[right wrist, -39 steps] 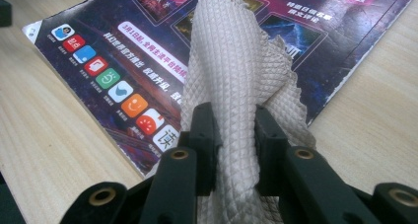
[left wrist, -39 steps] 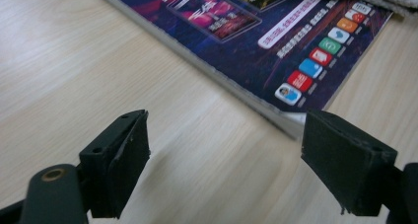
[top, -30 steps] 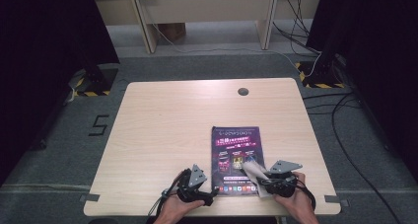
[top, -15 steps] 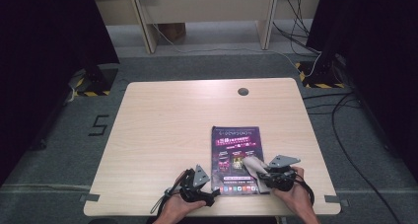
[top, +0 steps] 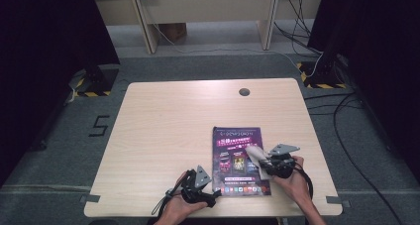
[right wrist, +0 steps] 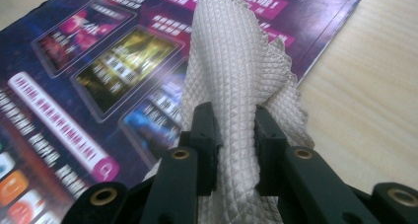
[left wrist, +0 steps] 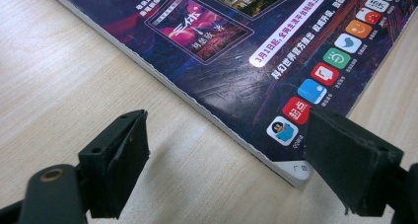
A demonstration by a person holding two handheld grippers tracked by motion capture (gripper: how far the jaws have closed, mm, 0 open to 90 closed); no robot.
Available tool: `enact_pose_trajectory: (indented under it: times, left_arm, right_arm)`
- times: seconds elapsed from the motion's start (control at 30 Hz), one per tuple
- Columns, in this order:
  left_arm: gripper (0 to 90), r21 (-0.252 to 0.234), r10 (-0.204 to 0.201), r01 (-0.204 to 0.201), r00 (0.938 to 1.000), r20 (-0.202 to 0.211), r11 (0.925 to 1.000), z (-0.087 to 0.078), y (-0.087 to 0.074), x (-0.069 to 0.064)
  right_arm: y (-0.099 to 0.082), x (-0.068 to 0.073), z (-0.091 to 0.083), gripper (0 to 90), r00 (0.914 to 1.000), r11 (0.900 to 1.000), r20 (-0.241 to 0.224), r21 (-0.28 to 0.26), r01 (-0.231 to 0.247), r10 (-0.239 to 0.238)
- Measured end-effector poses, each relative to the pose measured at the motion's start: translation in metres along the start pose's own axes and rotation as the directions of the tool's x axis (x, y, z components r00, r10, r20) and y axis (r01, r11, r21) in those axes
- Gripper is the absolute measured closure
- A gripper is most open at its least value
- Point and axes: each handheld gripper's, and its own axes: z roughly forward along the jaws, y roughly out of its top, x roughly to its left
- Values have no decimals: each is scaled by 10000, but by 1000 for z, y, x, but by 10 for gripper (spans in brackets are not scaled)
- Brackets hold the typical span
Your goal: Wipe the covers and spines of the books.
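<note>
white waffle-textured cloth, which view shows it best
The right gripper view: the white waffle-textured cloth sits close up, pinched in the right gripper, its weave clear above the purple magazine. The high view shows it as a small pale patch; the left gripper view shows the magazine cover instead.

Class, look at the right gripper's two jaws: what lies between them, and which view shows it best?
A white waffle-textured cloth is pinched between the right gripper jaws, over the magazine; the right gripper view shows it.

Left tool [top: 214, 197] held low, jaws wide apart (nothing between them). Right tool [top: 261, 157] jaws clamped together on something, hand [top: 292, 178] gripping from behind, forearm angled in.
</note>
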Motion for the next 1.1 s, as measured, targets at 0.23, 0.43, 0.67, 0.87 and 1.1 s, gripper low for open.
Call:
enact_pose_trajectory:
  times: [0.23, 0.43, 0.67, 0.87, 1.1]
  left_arm:
    - [165, -11, 2, -2, 10000, 1, 10000, 0, 0, 0]
    - [166, -15, -8, 8, 10000, -20, 10000, 0, 0, 0]
    - [168, -16, 67, -67, 10000, -51, 10000, 0, 0, 0]
    - [169, -39, 76, -76, 10000, -43, 10000, 0, 0, -1]
    - [170, -53, 20, -21, 10000, -39, 10000, 0, 0, -1]
  right_arm:
    - [15, -13, 13, 763, 9993, 9997, 253, -19, -260, 261]
    - [29, -25, 27, 762, 9974, 9993, 624, -41, -372, 374]
    - [47, -39, 43, 760, 9914, 9976, 1112, -85, -688, 693]
    - [54, -40, 51, 768, 9858, 9980, 1558, -167, -617, 635]
    - [54, -14, 52, 769, 9978, 9997, 615, -67, -229, 233]
